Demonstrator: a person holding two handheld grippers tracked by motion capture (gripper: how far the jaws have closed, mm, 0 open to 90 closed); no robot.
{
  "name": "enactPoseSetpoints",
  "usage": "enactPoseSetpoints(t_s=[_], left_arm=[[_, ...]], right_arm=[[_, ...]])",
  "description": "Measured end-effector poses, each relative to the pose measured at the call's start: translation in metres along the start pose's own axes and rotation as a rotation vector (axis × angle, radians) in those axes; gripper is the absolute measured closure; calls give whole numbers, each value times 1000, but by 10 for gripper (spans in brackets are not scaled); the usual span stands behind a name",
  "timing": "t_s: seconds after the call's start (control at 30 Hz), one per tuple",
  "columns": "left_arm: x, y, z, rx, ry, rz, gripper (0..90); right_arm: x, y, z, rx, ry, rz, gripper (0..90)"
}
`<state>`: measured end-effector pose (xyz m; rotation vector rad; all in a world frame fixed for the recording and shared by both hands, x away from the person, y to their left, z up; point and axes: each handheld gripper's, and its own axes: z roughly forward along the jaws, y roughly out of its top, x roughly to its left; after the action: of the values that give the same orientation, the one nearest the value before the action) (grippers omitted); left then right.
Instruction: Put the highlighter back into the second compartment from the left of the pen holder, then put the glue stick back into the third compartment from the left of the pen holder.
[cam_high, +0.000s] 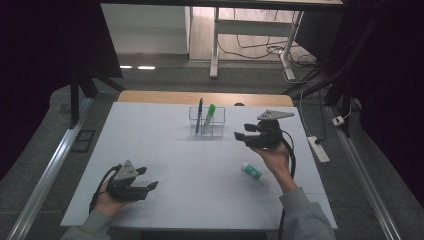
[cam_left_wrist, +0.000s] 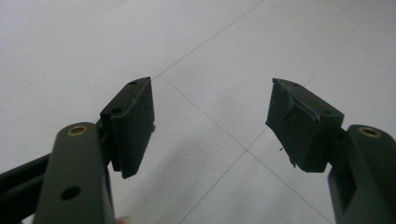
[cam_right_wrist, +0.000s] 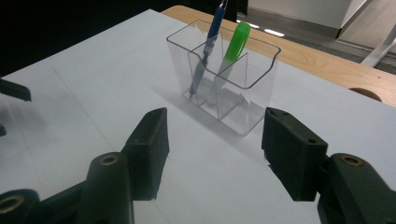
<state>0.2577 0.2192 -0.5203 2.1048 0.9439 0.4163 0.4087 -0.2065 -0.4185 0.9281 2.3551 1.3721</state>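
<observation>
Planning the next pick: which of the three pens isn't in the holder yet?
The white one with the green cap, lying flat on the table; the other two stand in the holder.

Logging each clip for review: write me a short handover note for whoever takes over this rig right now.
Left gripper: open, empty, near the table's front left.
Right gripper: open, empty, just right of the clear holder.
In the holder: blue pen and green-capped marker, upright in separate compartments.
Left out: green-and-white tube, lying flat near the right hand.
Likely next: pick up the tube and put it in the holder.
</observation>
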Motion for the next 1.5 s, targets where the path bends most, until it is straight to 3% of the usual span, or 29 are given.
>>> enactPoseSetpoints(t_s=[0.4, 0.57, 1.27, 1.5], left_arm=[[1, -1, 0, 2, 8, -4, 314], [1, -2, 0, 8, 12, -4, 314], [1, -1, 0, 9, 26, 2, 314], [1, 0, 0, 6, 24, 4, 313]], right_arm=[[11, -21, -18, 30, 13, -31, 404], [16, -31, -24, 58, -6, -58, 402], [8, -64, -56, 185, -28, -42, 391], [7, -71, -54, 271, -36, -58, 397]])
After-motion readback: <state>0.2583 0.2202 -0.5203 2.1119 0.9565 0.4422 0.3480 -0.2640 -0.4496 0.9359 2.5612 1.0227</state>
